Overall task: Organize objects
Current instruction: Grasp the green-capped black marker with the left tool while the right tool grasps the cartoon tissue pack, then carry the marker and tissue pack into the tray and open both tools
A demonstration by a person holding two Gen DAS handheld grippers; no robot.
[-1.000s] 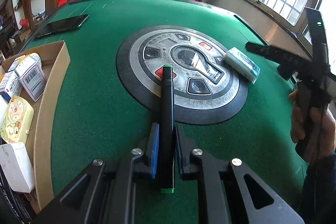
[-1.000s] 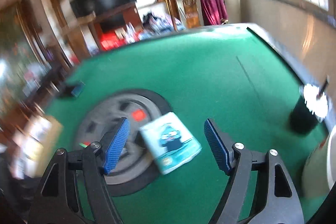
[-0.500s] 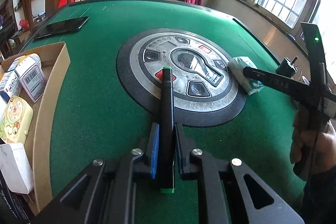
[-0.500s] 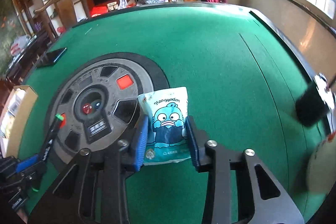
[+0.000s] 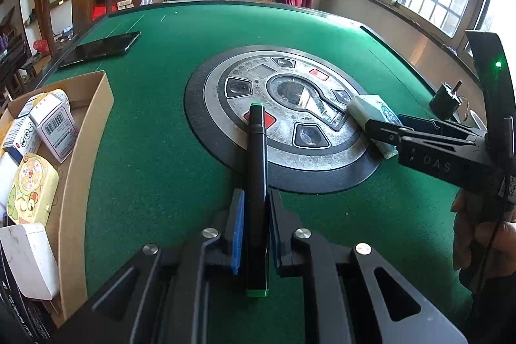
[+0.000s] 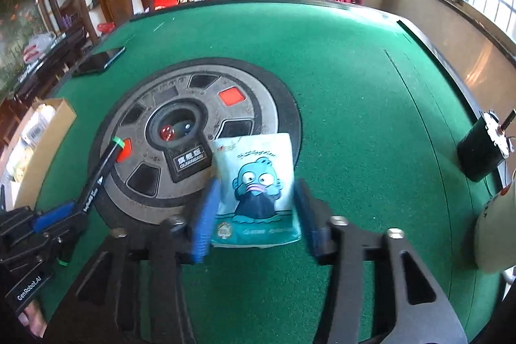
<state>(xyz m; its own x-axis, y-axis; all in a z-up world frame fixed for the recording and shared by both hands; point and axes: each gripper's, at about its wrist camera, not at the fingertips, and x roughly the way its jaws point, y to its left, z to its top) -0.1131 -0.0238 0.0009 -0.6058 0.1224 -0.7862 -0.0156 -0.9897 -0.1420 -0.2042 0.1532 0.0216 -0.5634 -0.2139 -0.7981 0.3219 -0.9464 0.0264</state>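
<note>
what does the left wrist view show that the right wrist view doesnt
Only the left wrist view shows the yellow tin and white block in the cardboard box. Only the right wrist view shows the cartoon face on the tissue pack and the dice. Both show the marker in the left tool, the phone and the motor.

table top [image 5: 145,150]: matt green felt
centre disc [image 5: 290,147]: scuffed, dull metal
box [image 5: 93,131]: plain brown cardboard
marker [image 5: 256,170]: matt black plastic
tissue pack [image 6: 256,192]: glossy printed plastic film
</note>
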